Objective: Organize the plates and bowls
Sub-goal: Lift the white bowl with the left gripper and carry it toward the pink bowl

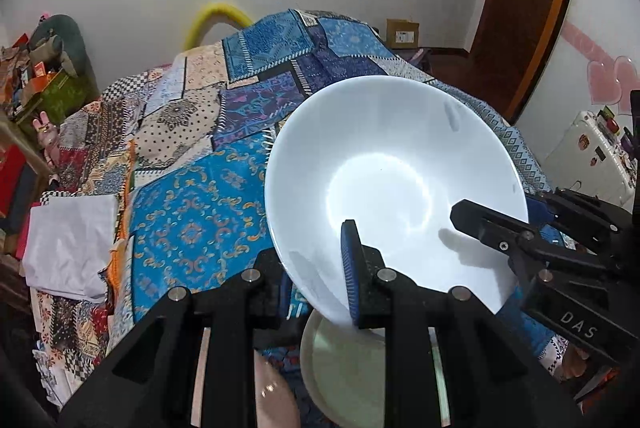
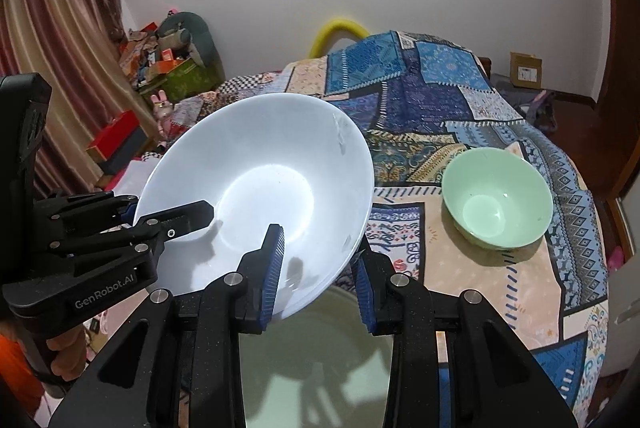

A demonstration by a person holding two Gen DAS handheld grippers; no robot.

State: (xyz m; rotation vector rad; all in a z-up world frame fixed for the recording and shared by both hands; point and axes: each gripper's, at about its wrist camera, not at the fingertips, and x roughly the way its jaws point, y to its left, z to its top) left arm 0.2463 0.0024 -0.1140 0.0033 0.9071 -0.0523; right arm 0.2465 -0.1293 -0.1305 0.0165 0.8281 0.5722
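Note:
A large white bowl (image 1: 396, 172) is held tilted above the patchwork bedspread. My left gripper (image 1: 316, 268) is shut on its near rim, one blue pad inside, the other finger under the wall. My right gripper (image 2: 320, 268) straddles the opposite rim of the white bowl (image 2: 260, 184), its blue pads a little apart from the wall. Each gripper shows in the other view, my right gripper (image 1: 500, 228) and my left gripper (image 2: 176, 216). A pale plate (image 2: 312, 360) lies right below the bowl; it also shows in the left wrist view (image 1: 344, 368). A green bowl (image 2: 498, 198) stands upright on the bed to the right.
A pinkish dish edge (image 1: 276, 400) lies beside the pale plate. A folded white cloth (image 1: 68, 244) lies at the bed's left edge. Cluttered boxes (image 2: 160, 64) and a curtain stand at the left, a cardboard box (image 2: 524, 70) by the far wall.

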